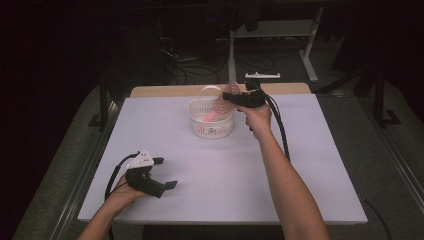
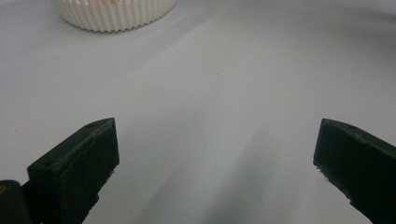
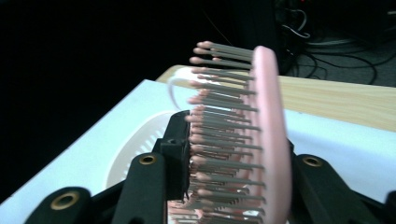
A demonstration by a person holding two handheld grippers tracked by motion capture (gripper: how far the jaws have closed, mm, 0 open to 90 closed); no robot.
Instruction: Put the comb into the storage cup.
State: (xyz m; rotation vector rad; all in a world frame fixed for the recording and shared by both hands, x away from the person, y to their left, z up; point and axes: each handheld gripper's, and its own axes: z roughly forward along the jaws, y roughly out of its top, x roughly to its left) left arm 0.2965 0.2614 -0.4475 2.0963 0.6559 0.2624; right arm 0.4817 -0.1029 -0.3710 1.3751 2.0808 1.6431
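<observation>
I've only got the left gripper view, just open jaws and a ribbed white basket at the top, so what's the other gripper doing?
Observer: The right gripper is shut on a pink plastic hairbrush with grey bristles.
Operator: Where is the brush?
Observer: In the high view it hangs over the round white slotted basket, handle pointing down inside.
Operator: And my gripper?
Observer: The left gripper sits low at the near left of the white table, well short of the basket.
</observation>
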